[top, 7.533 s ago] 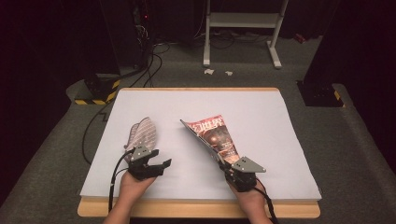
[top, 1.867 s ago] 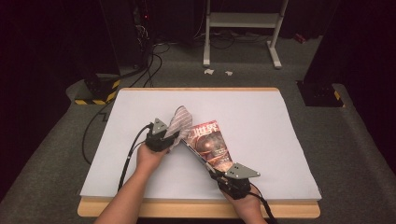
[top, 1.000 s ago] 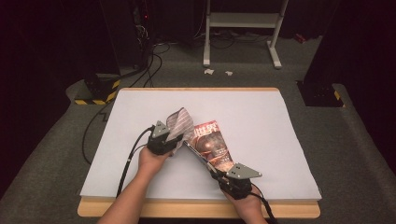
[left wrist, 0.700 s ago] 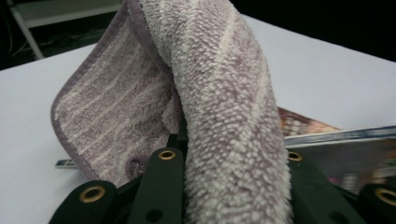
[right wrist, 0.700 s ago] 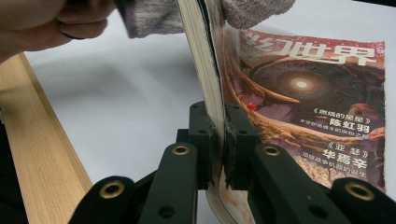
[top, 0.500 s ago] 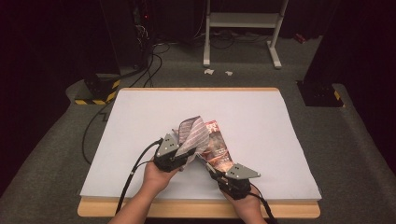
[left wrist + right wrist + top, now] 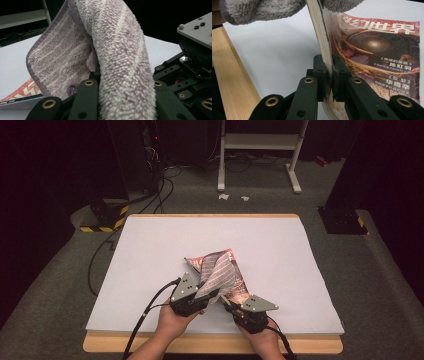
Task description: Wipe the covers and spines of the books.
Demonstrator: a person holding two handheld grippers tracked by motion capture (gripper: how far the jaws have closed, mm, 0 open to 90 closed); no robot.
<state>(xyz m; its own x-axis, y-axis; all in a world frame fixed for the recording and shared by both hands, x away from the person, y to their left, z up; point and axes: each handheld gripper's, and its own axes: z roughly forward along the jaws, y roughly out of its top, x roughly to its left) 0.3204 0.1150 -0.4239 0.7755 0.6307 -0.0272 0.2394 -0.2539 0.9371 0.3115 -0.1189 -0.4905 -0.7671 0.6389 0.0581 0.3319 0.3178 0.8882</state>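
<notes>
Since a second ago, left gripper (image 7: 202, 296), pinching the towel (image 7: 218, 275), has dragged it toward the table's (image 7: 150, 245) near edge across the magazine (image 7: 239, 287). Right gripper (image 7: 329, 75) clamps that magazine's edge. Wiping appears underway.

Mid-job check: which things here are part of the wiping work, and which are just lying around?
In the job:
- striped towel, clamped in the left hand-held gripper
- magazine, clamped by its edge in the right hand-held gripper
- white table top

Lying about:
- paper scraps on the floor
- white stand
- floor cables
</notes>
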